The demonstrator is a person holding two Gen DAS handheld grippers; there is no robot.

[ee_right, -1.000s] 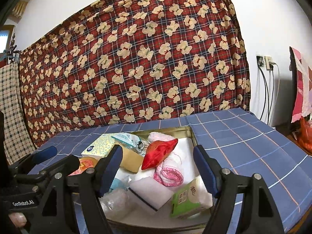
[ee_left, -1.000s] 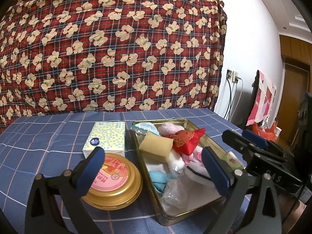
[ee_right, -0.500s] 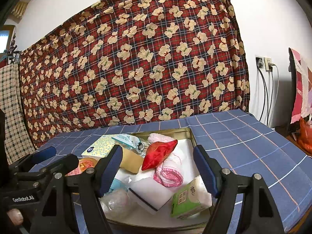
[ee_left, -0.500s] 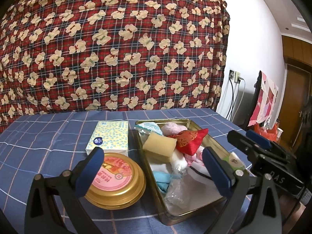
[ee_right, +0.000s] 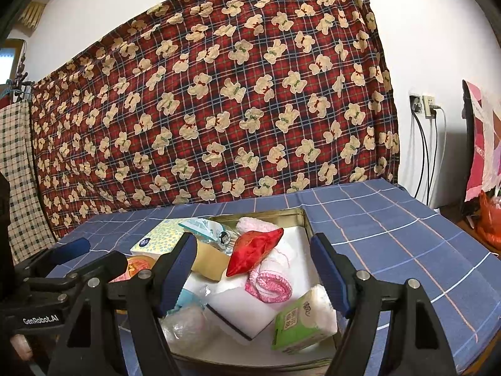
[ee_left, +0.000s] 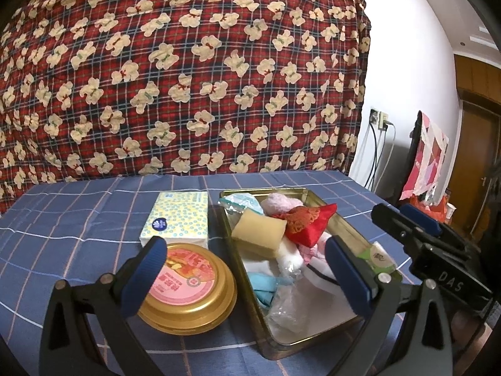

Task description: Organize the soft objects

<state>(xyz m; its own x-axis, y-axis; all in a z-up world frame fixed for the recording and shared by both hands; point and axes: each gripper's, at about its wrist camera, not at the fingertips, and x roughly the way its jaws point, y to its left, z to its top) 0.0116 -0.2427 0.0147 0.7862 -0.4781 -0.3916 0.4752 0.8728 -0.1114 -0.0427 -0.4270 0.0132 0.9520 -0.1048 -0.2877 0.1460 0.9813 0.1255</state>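
**A:** So, where's the soft stuff sitting? I see a rectangular gold metal tin low and right of centre in the left wrist view.

**B:** Yep, all piled in there. A shiny red fabric pouch lies on top near the middle, a yellow sponge block is touching its left side, and a fluffy pink towel sits behind it at the far end. In the right wrist view there's a rolled pink-and-white cloth just below the pouch, a white foam block with a dark edge in front, and a green-wrapped tissue pack at the near right corner.

**A:** And outside the tin?

**B:** A dotted yellow tissue pack just left of it, and a round gold tin with a pink lid in front of that, all on a blue checked tablecloth.

**A:** Grippers?

**B:** The left gripper and right gripper both hover at the bottom of their frames, blue pads spread wide, nothing between them.
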